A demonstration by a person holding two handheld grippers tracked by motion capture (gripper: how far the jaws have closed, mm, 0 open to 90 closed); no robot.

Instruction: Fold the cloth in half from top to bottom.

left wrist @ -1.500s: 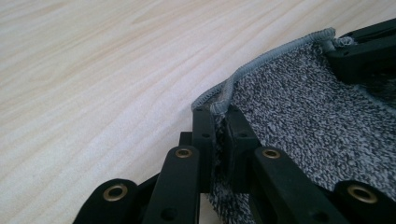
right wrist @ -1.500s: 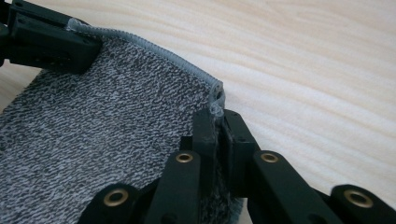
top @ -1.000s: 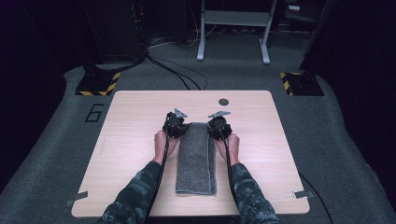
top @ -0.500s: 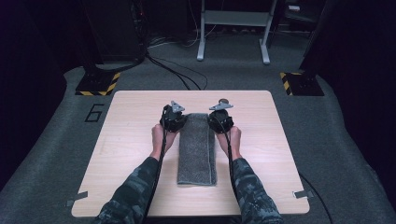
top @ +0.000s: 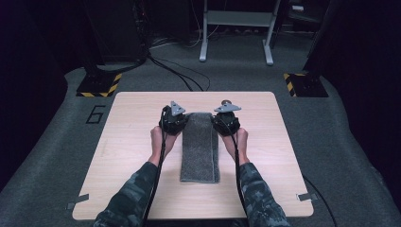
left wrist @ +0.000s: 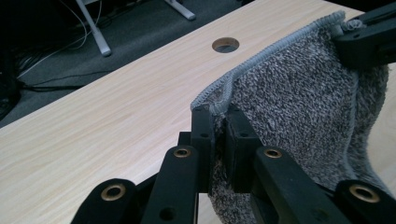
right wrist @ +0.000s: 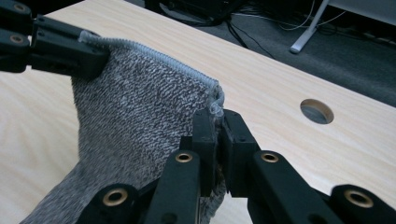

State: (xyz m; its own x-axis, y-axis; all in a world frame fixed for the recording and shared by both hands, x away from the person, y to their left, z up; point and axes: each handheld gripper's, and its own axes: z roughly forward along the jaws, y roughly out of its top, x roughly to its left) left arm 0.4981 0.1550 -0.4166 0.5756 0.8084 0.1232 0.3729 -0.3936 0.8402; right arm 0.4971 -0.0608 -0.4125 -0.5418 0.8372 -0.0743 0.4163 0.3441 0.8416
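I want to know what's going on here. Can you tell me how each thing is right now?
Towel: grey, folded into a long strip, far end lifted off the table.
Left claw: shut on one far corner of the towel.
Right claw: shut on the other far corner.
Table: wooden, with a round hole near its far edge.

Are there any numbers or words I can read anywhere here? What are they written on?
"6" – a large dark numeral on the grey floor mat, left of the wooden table in the high view.
No words, labels or brand names can be read on the towel or either gripper.
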